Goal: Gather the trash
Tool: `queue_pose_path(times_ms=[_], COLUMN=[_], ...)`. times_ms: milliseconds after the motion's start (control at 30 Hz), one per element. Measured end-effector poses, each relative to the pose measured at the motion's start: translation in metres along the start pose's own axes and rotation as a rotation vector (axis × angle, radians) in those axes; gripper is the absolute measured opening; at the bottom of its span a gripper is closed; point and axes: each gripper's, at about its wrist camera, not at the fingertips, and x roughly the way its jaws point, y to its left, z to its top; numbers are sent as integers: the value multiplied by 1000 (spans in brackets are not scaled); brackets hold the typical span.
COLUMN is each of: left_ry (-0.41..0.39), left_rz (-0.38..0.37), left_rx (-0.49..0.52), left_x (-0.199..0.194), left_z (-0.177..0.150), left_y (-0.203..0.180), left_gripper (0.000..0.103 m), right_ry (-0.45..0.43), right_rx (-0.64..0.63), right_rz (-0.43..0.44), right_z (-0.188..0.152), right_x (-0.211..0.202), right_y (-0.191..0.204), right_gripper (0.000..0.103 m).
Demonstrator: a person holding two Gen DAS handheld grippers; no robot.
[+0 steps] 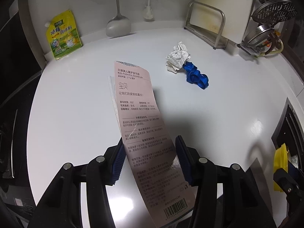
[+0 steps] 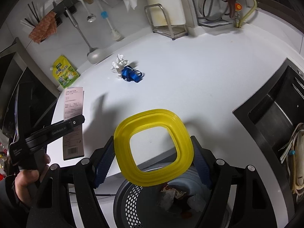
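My left gripper [image 1: 151,158] is shut on a pink toothbrush package card [image 1: 140,117] and holds it above the white counter [image 1: 76,104]; the card also shows in the right wrist view [image 2: 73,102]. My right gripper [image 2: 153,156] is shut on a yellow square plastic ring [image 2: 153,145], held over a grey perforated trash bin [image 2: 133,205] with rubbish in it. A crumpled white paper [image 1: 177,56] and a blue crumpled piece [image 1: 196,76] lie together on the counter, far from both grippers; they also show in the right wrist view, the paper [image 2: 118,64] and the blue piece [image 2: 131,75].
A yellow seasoning pouch [image 1: 63,35] leans on the back wall at left. A ladle [image 1: 118,24] and a brush [image 1: 149,9] hang there. A cutting board rack [image 1: 207,24] and pot lids [image 1: 273,13] stand at back right. A sink [image 2: 275,110] lies to the right.
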Motion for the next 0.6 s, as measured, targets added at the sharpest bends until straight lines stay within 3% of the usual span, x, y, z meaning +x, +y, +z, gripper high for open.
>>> queue_pose_path(times_ms=[533,567,600], left_ry=[-19,-20,-23], left_rz=[-44,-49,-53], left_rx=[48,49,51], left_x=[-66,-70,-73], left_z=[-57,-60,-65], left_y=[-10,-12,-15], left_gripper=[48,47,32], right_ry=[7,7,9], right_rx=[-56,-57,-58], right_rz=[24,23,23], right_z=[-35,-38,-42], right_x=[-40,-43,-47], right_y=[5,4,3], right_gripper=[73,73,73])
